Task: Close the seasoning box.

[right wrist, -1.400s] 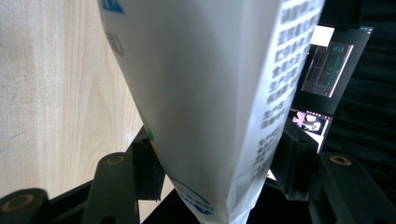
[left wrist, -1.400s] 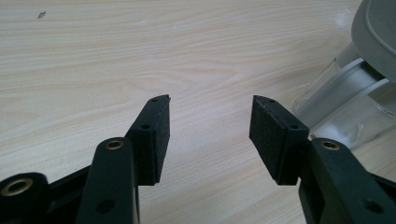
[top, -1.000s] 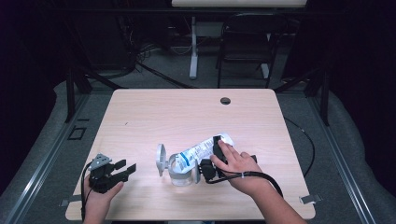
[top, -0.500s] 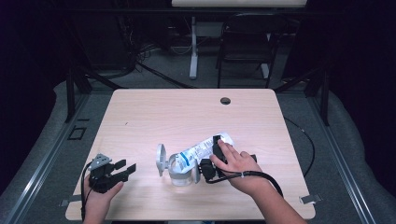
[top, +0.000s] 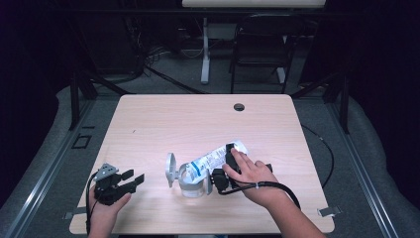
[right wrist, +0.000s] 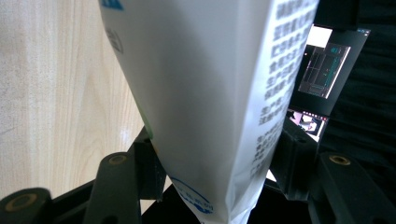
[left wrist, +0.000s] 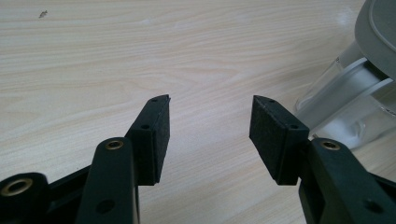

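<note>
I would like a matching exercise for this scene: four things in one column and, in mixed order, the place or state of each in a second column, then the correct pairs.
Things:
1. left gripper
2. right gripper
3. white pouch
4. clear jar

Places or states:
A. stands on the table, lid swung open
B. jaws apart with nothing between them
C. tilted, its lower end at the jar's mouth
D. jaws closed on the pouch

Pairs: 1-B, 2-D, 3-C, 4-A
</note>
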Demonstrator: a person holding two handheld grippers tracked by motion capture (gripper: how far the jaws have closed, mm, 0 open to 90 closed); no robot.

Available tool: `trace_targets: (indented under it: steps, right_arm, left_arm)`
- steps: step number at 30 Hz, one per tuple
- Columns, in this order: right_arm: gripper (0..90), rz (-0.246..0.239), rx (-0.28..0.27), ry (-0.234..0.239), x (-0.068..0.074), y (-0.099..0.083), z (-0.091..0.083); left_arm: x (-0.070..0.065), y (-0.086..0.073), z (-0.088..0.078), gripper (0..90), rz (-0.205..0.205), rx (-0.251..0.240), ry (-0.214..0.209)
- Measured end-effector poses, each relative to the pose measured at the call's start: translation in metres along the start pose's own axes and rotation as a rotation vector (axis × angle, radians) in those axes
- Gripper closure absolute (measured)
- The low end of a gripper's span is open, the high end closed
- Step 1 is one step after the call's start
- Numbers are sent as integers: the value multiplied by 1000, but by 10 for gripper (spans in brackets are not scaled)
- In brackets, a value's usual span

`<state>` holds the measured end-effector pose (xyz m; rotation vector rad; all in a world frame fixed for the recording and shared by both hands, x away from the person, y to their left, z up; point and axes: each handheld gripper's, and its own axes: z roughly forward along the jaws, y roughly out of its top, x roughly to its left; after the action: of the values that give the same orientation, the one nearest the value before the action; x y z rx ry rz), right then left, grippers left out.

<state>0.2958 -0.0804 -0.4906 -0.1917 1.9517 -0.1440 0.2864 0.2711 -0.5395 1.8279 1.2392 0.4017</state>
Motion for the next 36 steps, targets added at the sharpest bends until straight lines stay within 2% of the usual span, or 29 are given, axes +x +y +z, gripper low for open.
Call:
trace_targets:
  steps: [20,23,36]
  right_arm:
    - [462,-11,-2,-5,-1,-1,-1]
    - [463,-10,-2,-6,-1,-1,-2]
    - [469,-20,-5,-10,-1,-1,-3]
  left_arm:
    - [1,0,0,486,0,-1,1]
    - [1,0,-1,486,2,14,-3]
    - [0,0,0,486,5,3,2]
